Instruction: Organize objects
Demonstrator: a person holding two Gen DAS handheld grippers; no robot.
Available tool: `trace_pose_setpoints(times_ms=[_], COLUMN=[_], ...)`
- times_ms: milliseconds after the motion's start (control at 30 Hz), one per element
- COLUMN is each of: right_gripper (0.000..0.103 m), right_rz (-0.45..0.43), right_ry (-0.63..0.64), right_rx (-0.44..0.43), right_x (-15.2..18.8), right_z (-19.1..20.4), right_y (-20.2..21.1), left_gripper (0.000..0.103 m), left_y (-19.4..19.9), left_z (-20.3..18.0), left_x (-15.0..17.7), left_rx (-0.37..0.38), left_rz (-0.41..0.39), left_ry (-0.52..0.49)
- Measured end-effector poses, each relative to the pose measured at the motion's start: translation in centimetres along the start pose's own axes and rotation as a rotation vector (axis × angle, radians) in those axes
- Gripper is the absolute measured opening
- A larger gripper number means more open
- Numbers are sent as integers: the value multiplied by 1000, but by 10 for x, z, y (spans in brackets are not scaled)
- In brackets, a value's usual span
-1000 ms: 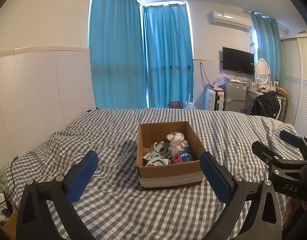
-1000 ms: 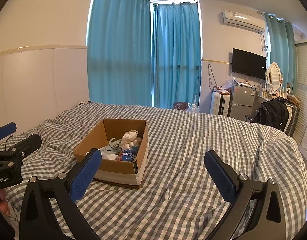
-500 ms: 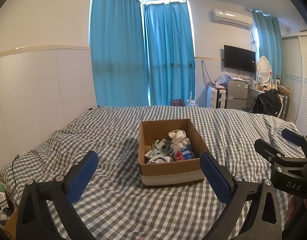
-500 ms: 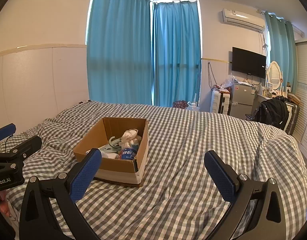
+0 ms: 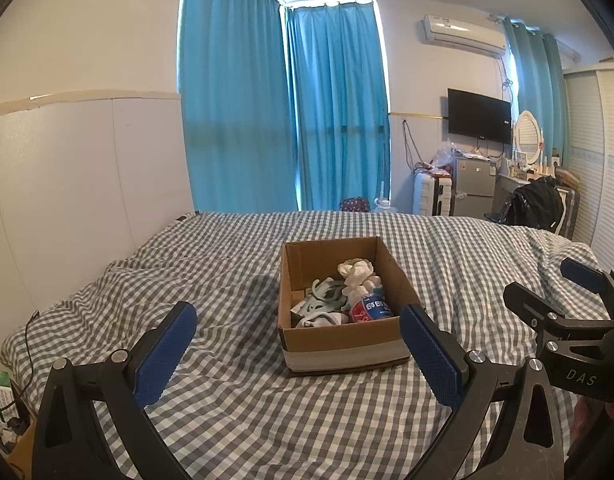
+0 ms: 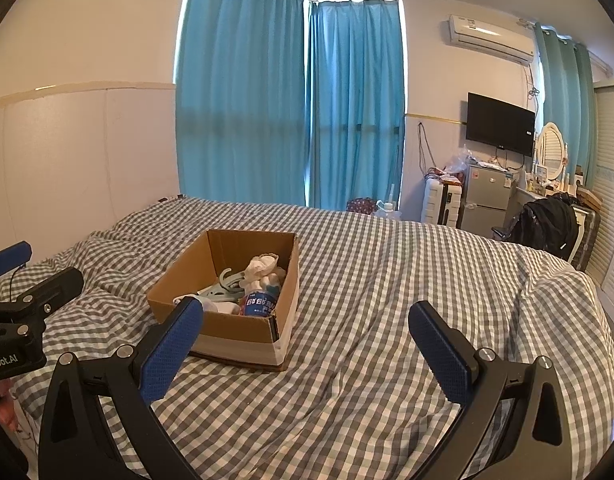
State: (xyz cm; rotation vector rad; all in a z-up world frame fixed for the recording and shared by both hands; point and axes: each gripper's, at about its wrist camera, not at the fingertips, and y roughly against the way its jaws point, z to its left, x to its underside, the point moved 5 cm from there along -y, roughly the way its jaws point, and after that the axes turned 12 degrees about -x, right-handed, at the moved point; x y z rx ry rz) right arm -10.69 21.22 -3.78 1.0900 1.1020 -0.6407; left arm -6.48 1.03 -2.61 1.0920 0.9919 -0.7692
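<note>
An open cardboard box (image 5: 343, 338) stands on the checked bed, also in the right wrist view (image 6: 243, 338). Inside lie a red and blue labelled bottle (image 5: 369, 307), a white cloth bundle (image 5: 357, 274) and pale green hangers (image 5: 323, 296). My left gripper (image 5: 297, 346) is open and empty, held just in front of the box. My right gripper (image 6: 305, 344) is open and empty, to the right of the box; it also shows in the left wrist view (image 5: 563, 300). The left gripper shows at the left edge of the right wrist view (image 6: 23, 276).
The grey checked bedspread (image 6: 387, 280) covers the whole bed. A white headboard wall (image 5: 67, 184) is on the left. Blue curtains (image 5: 287, 120), a small fridge (image 5: 473, 192), a suitcase (image 5: 431, 194) and a black backpack (image 5: 537, 204) stand beyond the bed.
Both views have shifted slightly; the box sits a little lower and nearer in the left wrist view. Both grippers stay open and empty.
</note>
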Motion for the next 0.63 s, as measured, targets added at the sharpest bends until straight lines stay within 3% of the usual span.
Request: trace_pose_setpoints(times_ms=[633], right_gripper=[103], right_rz=[14], right_ry=[-4], right_rx=[-2], right_x=[3], right_z=[6], right_y=[-6], left_gripper=[103], left_y=[0], left_z=[1], left_x=[3], left_rx=[-6], left_rz=[8], left_ry=[5])
